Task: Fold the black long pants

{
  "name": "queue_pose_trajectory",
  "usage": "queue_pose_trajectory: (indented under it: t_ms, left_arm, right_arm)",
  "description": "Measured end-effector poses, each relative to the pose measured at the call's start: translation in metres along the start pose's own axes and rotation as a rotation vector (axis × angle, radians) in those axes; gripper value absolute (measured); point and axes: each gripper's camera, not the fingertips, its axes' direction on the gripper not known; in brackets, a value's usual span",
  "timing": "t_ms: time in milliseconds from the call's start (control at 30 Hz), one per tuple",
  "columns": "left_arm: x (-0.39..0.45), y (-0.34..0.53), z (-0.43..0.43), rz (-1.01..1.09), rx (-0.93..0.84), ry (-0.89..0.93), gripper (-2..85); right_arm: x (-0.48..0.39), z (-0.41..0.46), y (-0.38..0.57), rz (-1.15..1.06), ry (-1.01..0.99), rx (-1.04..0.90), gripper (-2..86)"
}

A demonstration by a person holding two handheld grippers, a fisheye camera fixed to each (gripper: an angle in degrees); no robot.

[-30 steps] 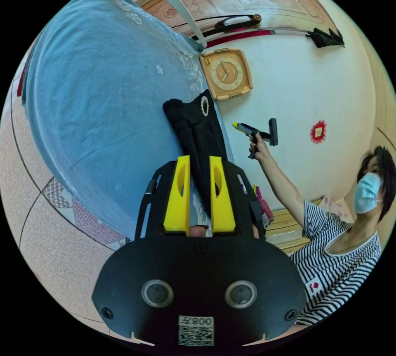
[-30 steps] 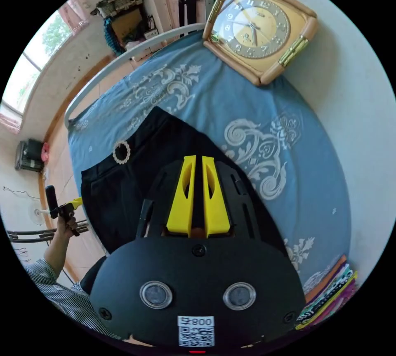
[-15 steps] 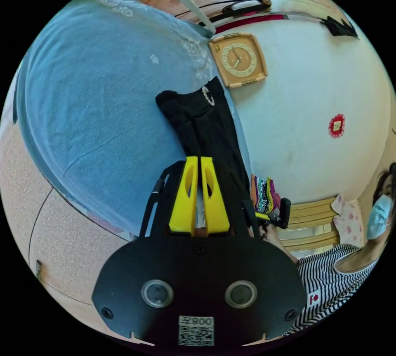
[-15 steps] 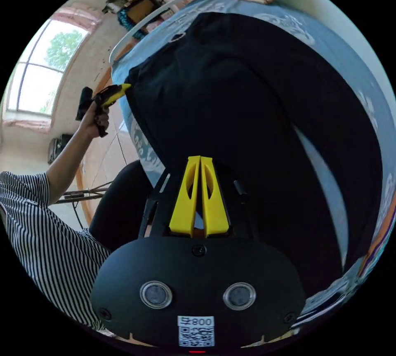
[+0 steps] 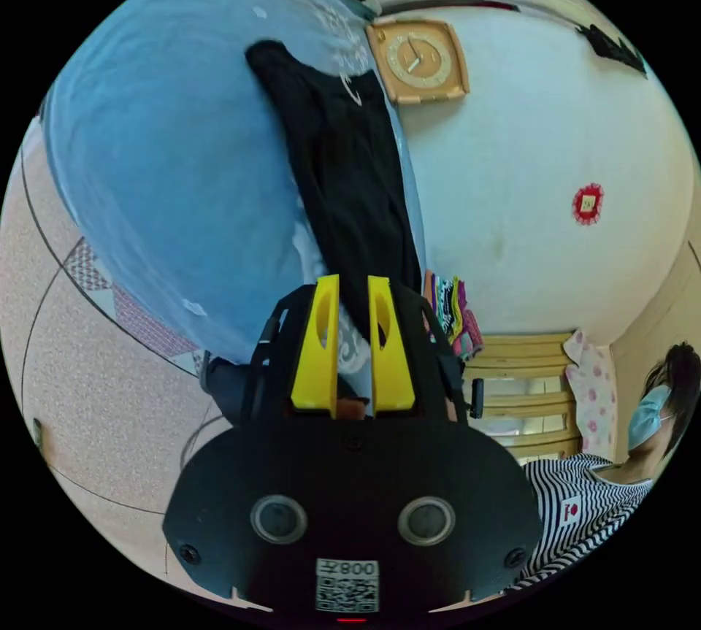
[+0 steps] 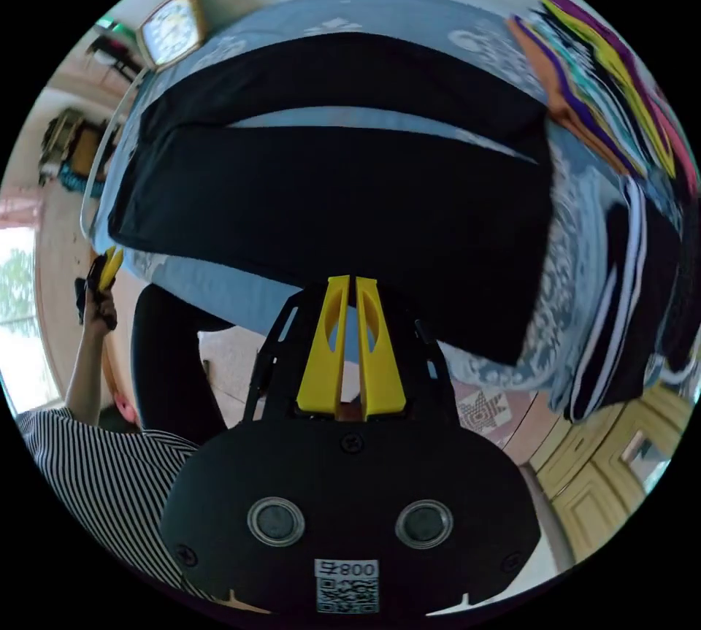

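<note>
Left gripper view. The black long pants (image 5: 343,170) lie as a long, narrow band of matte dark fabric on the blue bedsheet (image 5: 168,148), along the edge next to the white wall (image 5: 540,148). The waist end, with a pale ring-shaped buckle (image 5: 353,88), lies far from the camera, near the square tan clock (image 5: 418,60) propped against the wall. The near end of the pants runs down between the yellow jaws of the left gripper (image 5: 353,290). The jaws stand parted with a clear gap, and the cloth sits in that gap; I cannot tell whether both press on it. A stack of bright striped textiles (image 5: 451,309) lies beside the pants' near end. A person in a striped shirt (image 5: 584,513) is at the lower right. Speckled floor tiles (image 5: 87,382) lie below the bed.

Right gripper view. The pants (image 6: 328,206) lie spread on the patterned blue sheet (image 6: 569,250) as two broad dark leg panels side by side (a thin strip of sheet shows between them). The right gripper (image 6: 349,287) hangs at the near edge of the bed, its yellow jaws nearly together with only a slit between them, holding nothing. The other gripper (image 6: 108,269) is at far left, raised in the person's hand (image 6: 98,305) off the bed's corner. Multicoloured folded cloth (image 6: 606,97) lies at upper right.
</note>
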Motion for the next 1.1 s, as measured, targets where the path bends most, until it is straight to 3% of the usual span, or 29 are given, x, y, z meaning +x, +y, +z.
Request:
queue_pose_trajectory:
  t_ms: [267, 533, 700, 933, 1100]
  left_arm:
    - [0.130, -0.021, 0.064, 0.196, -0.250, -0.011, 6.9]
    - [0.273, -0.067, 0.155, 0.366, -0.433, -0.033, 6.9]
    - [0.342, -0.092, 0.209, 0.480, -0.507, -0.107, 7.0]
    - [0.420, -0.128, 0.257, 0.559, -0.552, -0.115, 7.0]
    - [0.464, -0.138, 0.259, 0.607, -0.558, -0.090, 6.8]
  right_arm:
    - [0.107, -0.021, 0.045, 0.165, -0.011, 0.156, 4.5]
    - [0.108, -0.023, -0.038, -0.030, 0.125, 0.275, 5.7]
    - [0.097, 0.021, -0.090, -0.173, 0.246, 0.210, 5.9]
    - [0.101, 0.053, -0.085, -0.234, 0.357, 0.202, 1.6]
    - [0.106, 0.019, -0.095, -0.272, 0.527, 0.289, 1.3]
